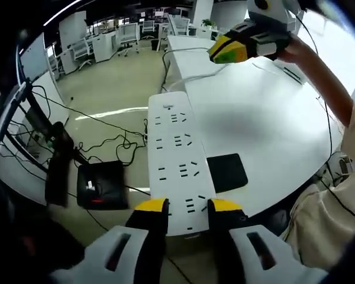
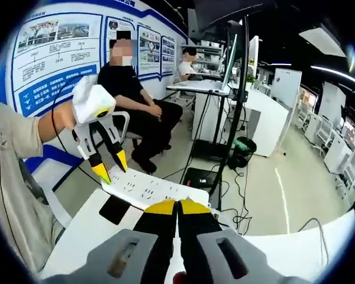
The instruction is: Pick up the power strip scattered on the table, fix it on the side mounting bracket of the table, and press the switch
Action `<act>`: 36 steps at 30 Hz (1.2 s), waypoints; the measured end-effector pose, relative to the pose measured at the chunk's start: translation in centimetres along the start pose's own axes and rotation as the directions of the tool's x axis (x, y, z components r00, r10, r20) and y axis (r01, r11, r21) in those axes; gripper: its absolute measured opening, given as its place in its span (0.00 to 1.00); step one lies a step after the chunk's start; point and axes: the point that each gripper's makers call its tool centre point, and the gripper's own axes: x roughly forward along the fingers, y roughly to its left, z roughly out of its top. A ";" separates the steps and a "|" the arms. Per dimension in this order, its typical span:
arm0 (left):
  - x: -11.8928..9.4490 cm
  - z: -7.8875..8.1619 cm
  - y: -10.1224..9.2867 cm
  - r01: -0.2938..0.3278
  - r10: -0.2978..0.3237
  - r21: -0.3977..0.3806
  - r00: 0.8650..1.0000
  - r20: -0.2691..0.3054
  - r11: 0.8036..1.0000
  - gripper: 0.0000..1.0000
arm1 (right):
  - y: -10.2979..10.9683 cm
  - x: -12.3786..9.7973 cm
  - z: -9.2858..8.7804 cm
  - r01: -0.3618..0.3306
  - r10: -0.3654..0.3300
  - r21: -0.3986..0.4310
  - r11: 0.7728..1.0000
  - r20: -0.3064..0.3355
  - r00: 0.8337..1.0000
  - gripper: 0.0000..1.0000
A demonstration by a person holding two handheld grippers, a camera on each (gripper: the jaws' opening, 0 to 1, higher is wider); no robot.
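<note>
A long white power strip point(image 1: 176, 148) with several rows of sockets runs away from me along the edge of the white table point(image 1: 266, 118). My left gripper point(image 1: 188, 206) is shut on its near end, one yellow-tipped jaw on each long side. Its white cord point(image 1: 192, 77) trails over the far part of the table. In the right gripper view the power strip point(image 2: 157, 190) lies just ahead, with the left gripper point(image 2: 111, 167) clamped on its far end. My right gripper point(image 2: 177, 207) is shut with nothing in it, and hovers high over the table as the right gripper point(image 1: 239, 47).
A flat black pad point(image 1: 226, 171) lies on the table beside the strip. Beyond the table edge the floor holds a black box point(image 1: 100, 184) and loose cables point(image 1: 115, 142). A dark stand point(image 2: 236, 100) carrying a monitor rises behind the table. Two people point(image 2: 133, 94) sit by the wall.
</note>
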 end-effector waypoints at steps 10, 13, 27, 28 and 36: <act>0.0 0.0 0.1 0.001 -0.001 -0.003 1.000 0.006 1.000 0.31 | -0.5 2.7 -1.0 -0.022 0.017 -0.031 0.999 -0.159 0.987 0.00; 0.0 0.0 0.0 -0.001 0.001 -0.003 1.000 0.005 1.000 0.31 | -0.8 3.7 -1.2 -0.020 0.015 -0.028 0.999 -0.195 0.981 0.00; -0.1 -0.1 0.0 0.001 -0.001 -0.003 1.000 0.006 1.000 0.30 | -1.8 6.6 -1.9 -0.065 0.056 -0.019 0.998 -0.319 0.946 0.00; -0.1 -0.1 0.0 0.001 -0.001 -0.003 1.000 0.006 1.000 0.30 | -1.8 6.7 -1.9 -0.067 0.057 -0.021 0.998 -0.320 0.946 0.00; -0.1 -0.1 0.1 0.002 -0.002 -0.006 1.000 0.009 1.000 0.30 | -1.6 7.7 -2.7 -0.070 0.068 0.009 0.998 -0.402 0.913 0.00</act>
